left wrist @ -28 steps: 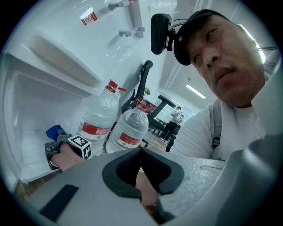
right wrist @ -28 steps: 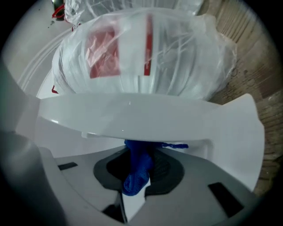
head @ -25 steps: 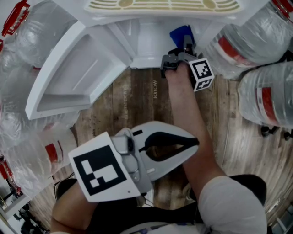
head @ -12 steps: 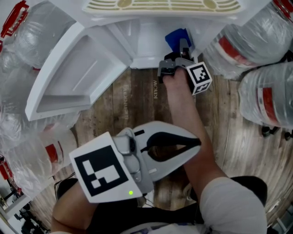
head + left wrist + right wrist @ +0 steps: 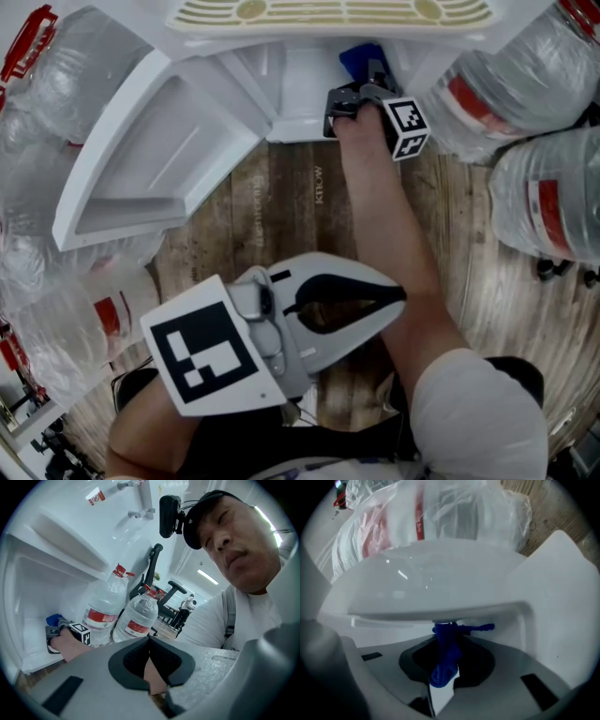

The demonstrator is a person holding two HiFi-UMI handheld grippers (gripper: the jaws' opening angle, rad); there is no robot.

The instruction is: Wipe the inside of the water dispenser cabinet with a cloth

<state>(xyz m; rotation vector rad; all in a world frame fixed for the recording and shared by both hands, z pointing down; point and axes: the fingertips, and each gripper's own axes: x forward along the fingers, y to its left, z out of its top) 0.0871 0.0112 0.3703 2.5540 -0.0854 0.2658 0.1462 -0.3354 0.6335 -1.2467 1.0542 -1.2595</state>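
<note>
At 10 o'clock in the head view, the bagged water bottles (image 5: 58,66) look like thin, crinkly clear plastic with red labels and handles. Just inside them the cabinet door (image 5: 155,155) is swung open. It is a white, hard, glossy moulded panel with a shallow recessed tray shape.

At 6 o'clock the left gripper (image 5: 389,296) hangs over the wood-plank floor (image 5: 281,202), well apart from the work. Its grey jaws meet at the tips and nothing is caught between them.

At 12 o'clock is the water dispenser cabinet (image 5: 302,82), a smooth white plastic box with rounded inner corners under a slotted cream grille.

At 1 o'clock the right gripper (image 5: 367,84) reaches into the cabinet mouth. It pinches the blue cloth (image 5: 446,656) between its dark pads, with a bunched fold running down the jaw seam and a loose tail poking out sideways at the tips.

The cloth looks light, soft and nubbly, probably microfibre. It should crumple freely and drag a little on the slick plastic rather than slide. Gripping the bunched middle, as here, seems sensible, because an edge grip would likely let it flop or pull out.

At 2 to 3 o'clock stand more large clear bottles (image 5: 514,89), ribbed and red-labelled.
</note>
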